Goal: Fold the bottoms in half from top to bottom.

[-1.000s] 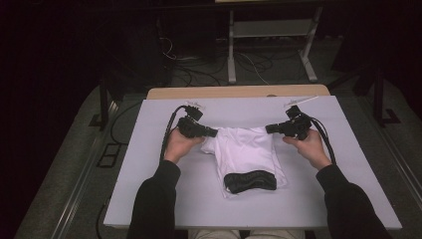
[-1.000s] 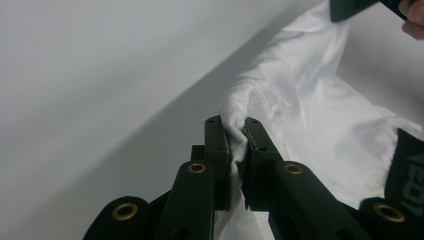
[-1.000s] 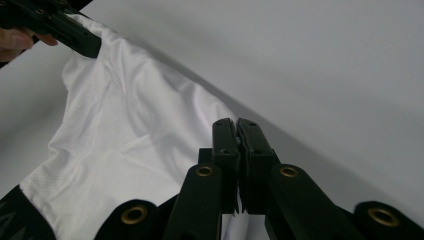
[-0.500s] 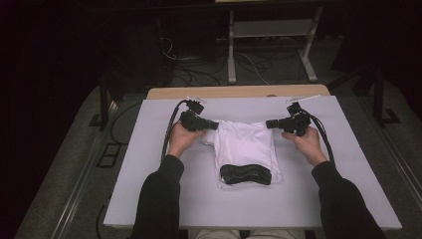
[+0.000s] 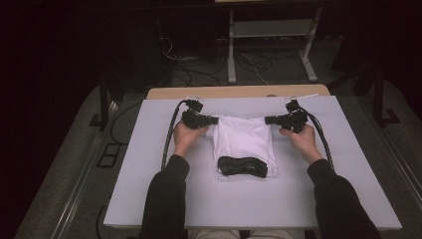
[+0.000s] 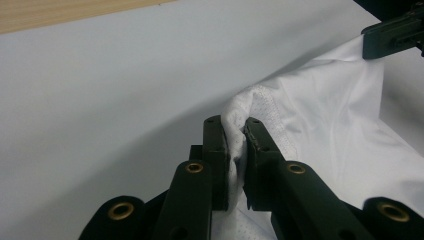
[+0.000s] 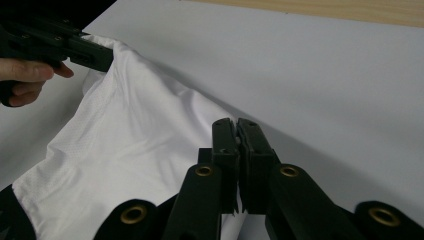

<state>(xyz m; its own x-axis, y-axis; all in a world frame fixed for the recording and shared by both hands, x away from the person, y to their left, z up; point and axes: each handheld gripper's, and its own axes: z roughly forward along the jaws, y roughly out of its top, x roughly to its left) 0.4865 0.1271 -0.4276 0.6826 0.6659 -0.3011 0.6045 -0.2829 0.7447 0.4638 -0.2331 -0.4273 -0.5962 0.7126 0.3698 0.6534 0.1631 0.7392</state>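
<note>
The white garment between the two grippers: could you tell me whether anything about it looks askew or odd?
Nothing stands out. The white garment hangs evenly between the left gripper and right gripper, each shut on a far corner, with its black band resting on the table.

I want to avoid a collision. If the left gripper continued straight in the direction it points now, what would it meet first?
The left gripper is shut on the white garment and points across it toward the right gripper, which pinches the opposite corner. It would first push into the held cloth, then probably reach that gripper, though depth is unclear.
</note>
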